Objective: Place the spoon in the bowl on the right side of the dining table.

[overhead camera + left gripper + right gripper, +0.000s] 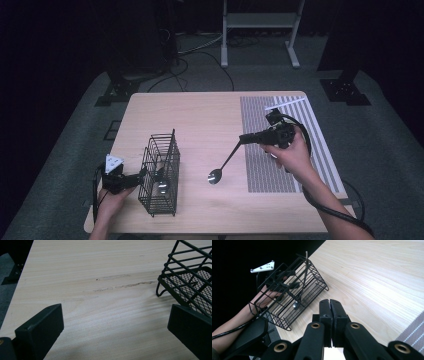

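- Pale wooden table [200, 120]: rectangular top with a grey-and-white striped woven mat [265, 165] laid over its right portion.
- Black wire basket [161, 172]: a tall, narrow rack with a fine mesh floor, standing on the table's left front area; a utensil with a shiny rounded end lies inside it, seen in the high view and the right gripper view.
- Left gripper [142, 174]: held by the person's left hand [111, 197] at the left side of the basket, with a grey three-cornered plate on top. In the left gripper view its two black jaws stand wide apart with bare tabletop between them; the right-hand jaw lies just before the basket's lower corner [190, 282]. Whether it touches the wire cannot be told.
- Right gripper [244, 138]: held by the person's right hand [292, 152] above the mat's left edge, pointing left. In the right gripper view its jaws are pressed together.
- Dark-handled metal spoon [224, 164]: the handle end is clamped in the right gripper's jaws; the handle slopes down and to the left, and the shiny round bowl sits at or just above the bare wood, between basket and mat. Contact with the table cannot be told.
- Black cable [330, 207]: trails from the right gripper along the forearm.
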{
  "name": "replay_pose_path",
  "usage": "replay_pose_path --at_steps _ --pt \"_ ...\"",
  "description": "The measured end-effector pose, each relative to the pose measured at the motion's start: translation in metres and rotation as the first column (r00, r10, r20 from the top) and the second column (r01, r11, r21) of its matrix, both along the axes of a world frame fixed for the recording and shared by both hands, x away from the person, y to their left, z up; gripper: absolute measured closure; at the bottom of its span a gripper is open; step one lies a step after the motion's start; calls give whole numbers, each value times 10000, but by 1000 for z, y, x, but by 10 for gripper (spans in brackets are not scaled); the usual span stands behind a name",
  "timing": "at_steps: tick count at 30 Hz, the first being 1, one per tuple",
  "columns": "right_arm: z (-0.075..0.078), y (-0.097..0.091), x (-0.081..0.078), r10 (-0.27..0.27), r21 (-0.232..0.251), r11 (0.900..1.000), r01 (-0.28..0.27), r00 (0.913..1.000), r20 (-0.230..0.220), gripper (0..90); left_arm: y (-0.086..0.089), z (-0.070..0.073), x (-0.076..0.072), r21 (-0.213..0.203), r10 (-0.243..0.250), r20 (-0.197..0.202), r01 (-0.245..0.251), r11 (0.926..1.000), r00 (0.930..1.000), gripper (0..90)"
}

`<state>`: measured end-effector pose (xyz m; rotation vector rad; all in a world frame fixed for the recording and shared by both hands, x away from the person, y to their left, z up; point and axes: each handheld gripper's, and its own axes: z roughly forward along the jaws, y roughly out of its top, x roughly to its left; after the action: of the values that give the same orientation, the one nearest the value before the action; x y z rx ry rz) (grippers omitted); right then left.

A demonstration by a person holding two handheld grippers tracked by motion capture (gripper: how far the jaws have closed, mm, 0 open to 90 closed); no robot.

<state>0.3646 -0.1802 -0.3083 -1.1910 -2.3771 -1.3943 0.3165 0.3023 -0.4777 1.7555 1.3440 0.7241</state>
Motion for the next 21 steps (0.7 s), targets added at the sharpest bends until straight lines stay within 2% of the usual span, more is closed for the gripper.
replay_pose_path --at_steps 21 --pt "-14 -32 3 -754 -32 9972 754 9968 -273 885 0 0 0 18 14 -7 -14 10000 10000 0"
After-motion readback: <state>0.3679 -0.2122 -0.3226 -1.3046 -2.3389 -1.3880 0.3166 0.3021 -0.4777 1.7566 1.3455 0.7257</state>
